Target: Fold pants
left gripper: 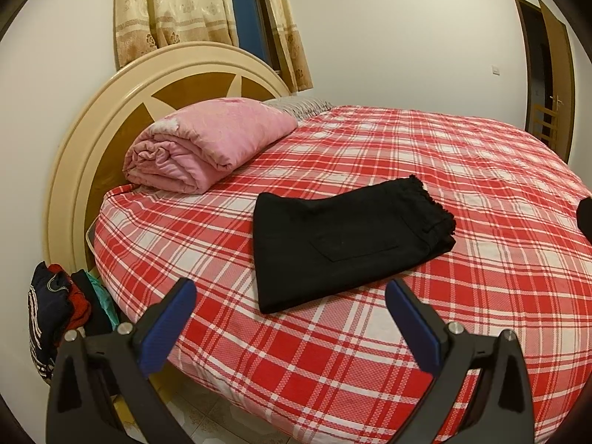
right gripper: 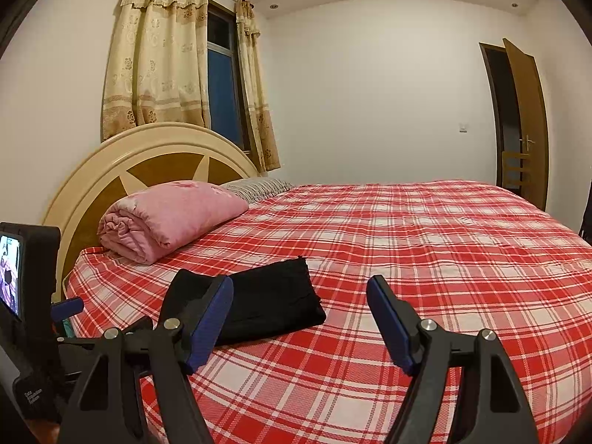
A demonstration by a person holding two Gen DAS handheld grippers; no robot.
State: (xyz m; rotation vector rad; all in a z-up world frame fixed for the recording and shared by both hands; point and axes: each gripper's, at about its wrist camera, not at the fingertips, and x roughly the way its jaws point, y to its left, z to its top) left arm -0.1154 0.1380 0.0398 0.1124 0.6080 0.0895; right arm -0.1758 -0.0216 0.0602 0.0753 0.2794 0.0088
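Note:
Black pants lie folded into a flat rectangle on the red plaid bed, back pocket facing up. My left gripper is open and empty, held just short of the pants' near edge. In the right wrist view the folded pants lie left of centre, partly hidden behind the left finger. My right gripper is open and empty, hovering above the bed near the pants' right end. The left gripper's body with its small screen shows at the far left.
A rolled pink quilt lies against the round headboard, with a striped pillow behind it. A pile of clothes sits on the floor left of the bed. An open door is at the far right.

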